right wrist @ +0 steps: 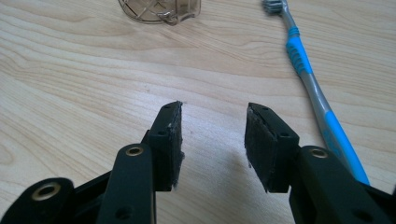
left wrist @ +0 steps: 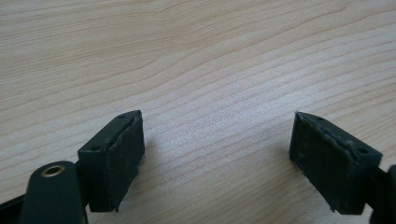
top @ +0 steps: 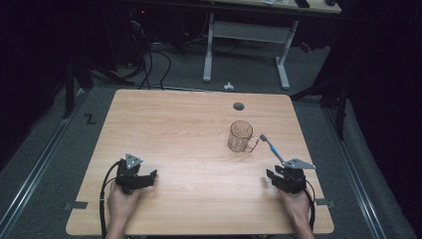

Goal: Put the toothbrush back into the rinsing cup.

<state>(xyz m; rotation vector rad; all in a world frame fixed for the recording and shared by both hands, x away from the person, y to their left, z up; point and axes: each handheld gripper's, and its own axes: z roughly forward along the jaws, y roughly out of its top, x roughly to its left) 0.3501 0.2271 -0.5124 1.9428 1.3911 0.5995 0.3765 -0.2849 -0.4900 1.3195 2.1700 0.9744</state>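
- The surface is pale wood grain with a round hole near its far edge; the room around it is dark, a white-legged desk beyond.
- One clear mug stands right of centre; one blue-grey toothbrush lies just beside it.
- Two grippers: left hand-held gripper and right hand-held gripper rest near the front edge, jaws apart, holding nothing.

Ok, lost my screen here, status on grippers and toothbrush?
Left gripper open, empty. Right gripper open, empty, toothbrush flat on table just beside it. Mug upright nearby. Nothing in the way.
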